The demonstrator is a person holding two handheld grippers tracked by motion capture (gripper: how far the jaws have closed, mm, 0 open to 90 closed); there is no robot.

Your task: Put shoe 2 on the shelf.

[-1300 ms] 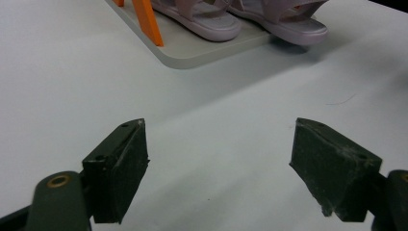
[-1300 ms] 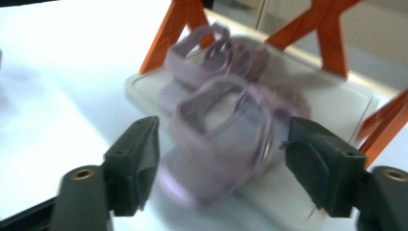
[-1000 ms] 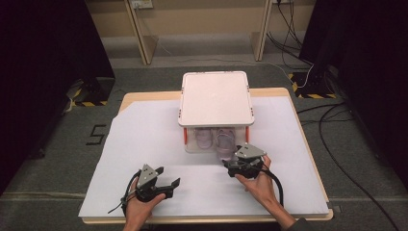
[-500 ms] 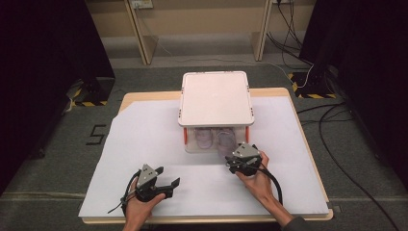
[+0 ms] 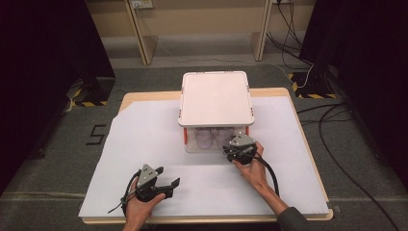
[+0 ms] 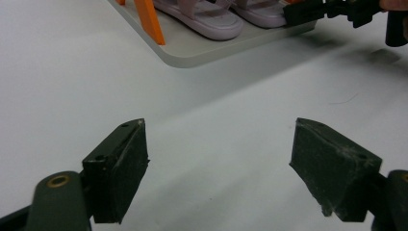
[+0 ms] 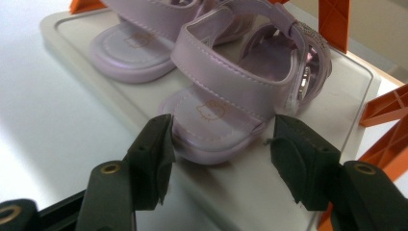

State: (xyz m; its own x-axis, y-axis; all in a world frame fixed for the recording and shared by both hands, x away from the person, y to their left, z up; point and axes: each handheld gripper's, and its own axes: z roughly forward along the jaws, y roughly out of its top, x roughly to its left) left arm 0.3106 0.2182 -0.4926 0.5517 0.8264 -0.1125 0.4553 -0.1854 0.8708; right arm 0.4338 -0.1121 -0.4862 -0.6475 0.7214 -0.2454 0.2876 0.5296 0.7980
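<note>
Right gripper (image 5: 235,149) now nearer sandal (image 7: 216,120), closing.

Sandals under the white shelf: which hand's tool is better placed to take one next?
Right. The right tool, jaws just closing, already straddles the toe of the nearer lilac sandal. The left tool rests open on the white paper, well short of the shelf.

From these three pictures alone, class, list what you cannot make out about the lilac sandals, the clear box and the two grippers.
- High view: the lilac strapped sandals are small and dim under the white lid of the clear plastic box.
- Right gripper view: the far sandal is cut off by the top edge; whether the right gripper touches the near sandal is unclear.
- Left gripper view: the sandals are cut off by the top edge beyond the left gripper.
</note>
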